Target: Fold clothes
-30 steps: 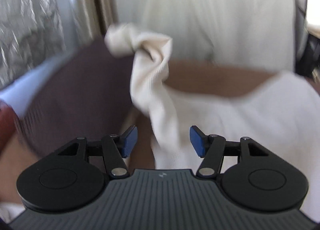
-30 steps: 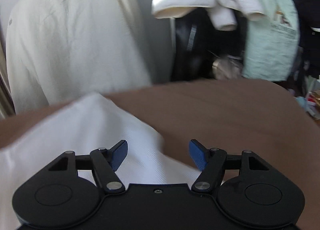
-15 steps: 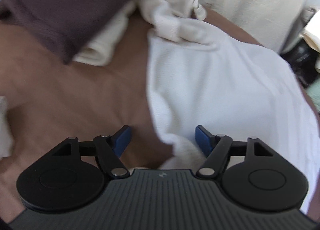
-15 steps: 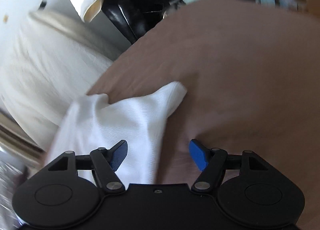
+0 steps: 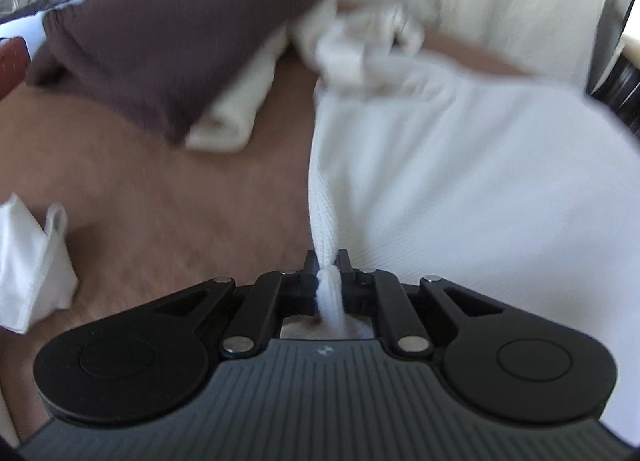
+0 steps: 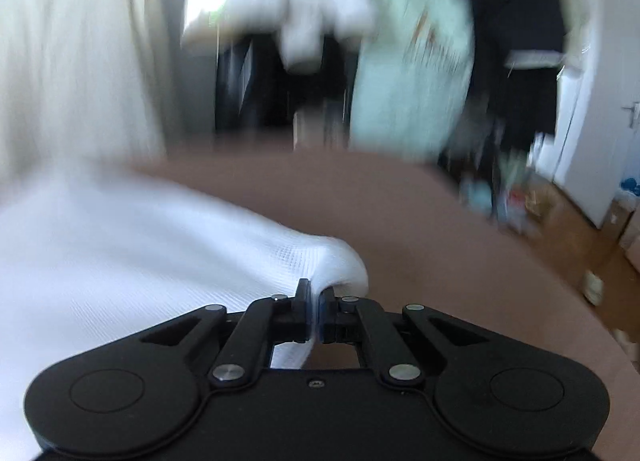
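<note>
Both grippers have come down onto the white garment [image 5: 460,165] since the earlier frames, when their blue-padded fingers stood wide apart above it. On the left wrist view, the left gripper [image 5: 329,261] is closing its jaws on a bunched hem at the garment's near left edge; the pads already press on the fabric, which is squeezed into a narrow ridge between them and pokes out behind them toward the camera. From that pinch the cloth runs away from the gripper, spreading wide to the right over the brown bed cover [image 5: 160,197].

Beyond it, at the far end, the garment ends in a crumpled knot of fabric. Just left of that knot lies a dark brown garment [image 5: 168,29] draped over a rolled cream cloth [image 5: 236,113]. A small folded white cloth [image 5: 28,257] sits well apart at the left edge.

On the right wrist view, the right gripper [image 6: 315,301] has its jaws together, clamped on a corner of the same white garment [image 6: 120,245]. The cloth bulges just ahead of the fingertips and spreads away to the left, with bare bed cover [image 6: 440,241] to the right. Much of the background there is blurred; a pale green garment [image 6: 416,73] hangs beyond the bed.
</note>
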{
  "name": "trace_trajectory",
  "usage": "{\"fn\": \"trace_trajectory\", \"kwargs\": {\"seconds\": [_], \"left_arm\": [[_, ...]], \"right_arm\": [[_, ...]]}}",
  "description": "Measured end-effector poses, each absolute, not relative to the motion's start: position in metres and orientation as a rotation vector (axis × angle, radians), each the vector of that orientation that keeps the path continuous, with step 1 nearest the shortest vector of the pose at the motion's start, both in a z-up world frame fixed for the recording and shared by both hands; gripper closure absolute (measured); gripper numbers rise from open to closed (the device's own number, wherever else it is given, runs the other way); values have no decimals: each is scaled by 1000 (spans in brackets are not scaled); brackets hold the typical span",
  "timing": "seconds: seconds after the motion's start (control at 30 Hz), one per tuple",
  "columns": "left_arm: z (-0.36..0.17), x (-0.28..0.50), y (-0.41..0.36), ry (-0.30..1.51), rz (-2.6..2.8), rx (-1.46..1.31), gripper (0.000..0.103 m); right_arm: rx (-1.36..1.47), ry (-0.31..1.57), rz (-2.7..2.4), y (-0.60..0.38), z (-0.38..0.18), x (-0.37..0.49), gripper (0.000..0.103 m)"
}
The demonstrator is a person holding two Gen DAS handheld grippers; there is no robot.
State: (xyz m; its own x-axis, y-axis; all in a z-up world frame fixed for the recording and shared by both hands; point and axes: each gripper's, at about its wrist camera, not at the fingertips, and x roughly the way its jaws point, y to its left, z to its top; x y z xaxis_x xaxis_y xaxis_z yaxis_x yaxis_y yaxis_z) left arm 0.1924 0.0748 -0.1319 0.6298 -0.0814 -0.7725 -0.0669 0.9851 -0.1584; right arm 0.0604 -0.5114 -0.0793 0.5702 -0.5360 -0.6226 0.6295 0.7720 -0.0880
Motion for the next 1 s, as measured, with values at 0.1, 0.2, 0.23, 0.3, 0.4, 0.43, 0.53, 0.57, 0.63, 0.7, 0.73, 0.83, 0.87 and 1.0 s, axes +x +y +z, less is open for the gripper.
{"fn": "trace_trajectory", "kwargs": {"seconds": [0.1, 0.2, 0.23, 0.3, 0.4, 0.43, 0.53, 0.57, 0.63, 0.7, 0.73, 0.83, 0.87, 1.0], "left_arm": [[-130, 190, 69, 888, -4, -123, 92], [-116, 185, 62, 882, 9, -41, 90], [-111, 182, 61, 876, 7, -38, 90], [-103, 170, 62, 854, -28, -69, 90], [-99, 150, 61, 835, -68, -124, 89], [-98, 145, 59, 836, -74, -123, 89], [-91, 130, 48, 808, -102, -110, 87], [-87, 125, 42, 785, -116, -100, 82], [-80, 113, 30, 742, -145, -73, 71], [-76, 101, 19, 731, -146, -47, 69], [-74, 97, 14, 737, -146, -40, 69], [-64, 80, 2, 736, -174, -44, 61], [-61, 74, -2, 738, -193, -54, 61], [-59, 52, -26, 758, -284, -64, 58]], "right_arm": [[228, 745, -728, -527, -95, 60, 90], [312, 700, -706, -521, -83, 46, 74], [317, 707, -691, -516, -80, 42, 74], [336, 714, -656, -506, -73, 33, 74], [480, 642, -492, -489, -65, -2, 65], [502, 639, -446, -483, -65, -12, 64], [511, 658, -361, -464, -63, -30, 63], [511, 666, -346, -457, -63, -34, 63], [530, 662, -314, -445, -59, -44, 61], [568, 648, -287, -437, -61, -57, 57], [581, 646, -280, -435, -63, -61, 57], [587, 690, -306, -433, -73, -70, 57], [588, 708, -325, -430, -75, -75, 57], [611, 769, -337, -405, -78, -110, 57]]}}
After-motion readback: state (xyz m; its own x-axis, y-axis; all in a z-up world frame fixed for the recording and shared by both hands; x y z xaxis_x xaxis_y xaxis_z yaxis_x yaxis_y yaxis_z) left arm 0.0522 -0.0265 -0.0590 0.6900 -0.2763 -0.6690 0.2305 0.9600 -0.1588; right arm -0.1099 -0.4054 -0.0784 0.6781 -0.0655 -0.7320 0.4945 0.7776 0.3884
